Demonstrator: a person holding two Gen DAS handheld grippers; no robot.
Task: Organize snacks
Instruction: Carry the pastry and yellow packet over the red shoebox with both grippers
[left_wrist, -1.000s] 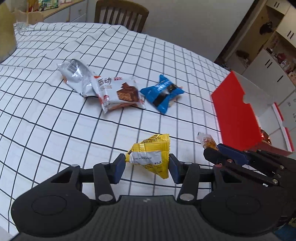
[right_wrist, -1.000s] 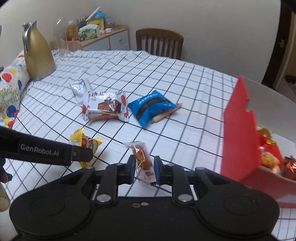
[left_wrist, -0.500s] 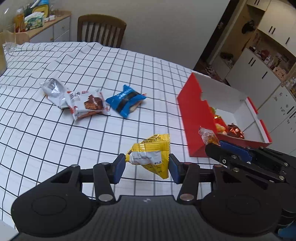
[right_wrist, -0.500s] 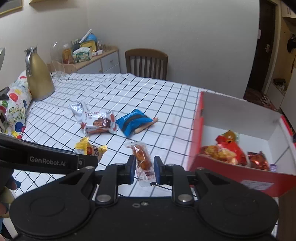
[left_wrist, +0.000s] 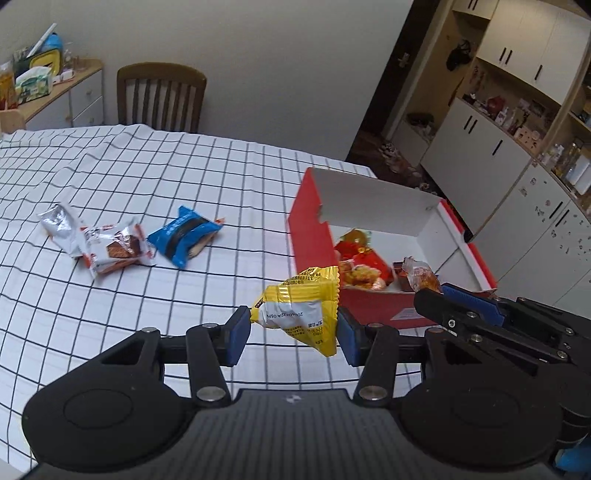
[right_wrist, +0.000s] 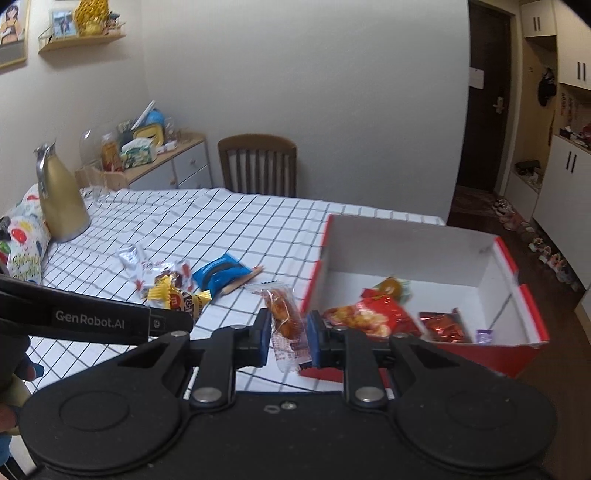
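My left gripper (left_wrist: 293, 328) is shut on a yellow snack packet (left_wrist: 301, 308) and holds it in the air beside the near left corner of the red box (left_wrist: 314, 236). My right gripper (right_wrist: 286, 334) is shut on a clear packet with an orange snack (right_wrist: 286, 319), held by the box's (right_wrist: 532, 350) near left corner. The box holds several red and orange snack packets (right_wrist: 369, 314). A blue packet (left_wrist: 184, 234), a brown-and-white packet (left_wrist: 116, 251) and a silver packet (left_wrist: 59, 225) lie on the checked tablecloth (left_wrist: 110, 314).
A gold jug (right_wrist: 62, 199) and a balloon-print bag (right_wrist: 26, 243) stand at the table's left side. A wooden chair (left_wrist: 160, 98) is behind the table. Cabinets (left_wrist: 498, 147) line the right wall.
Both grippers have risen and moved right towards the red box, each carrying its packet. The box's inside has come into view.
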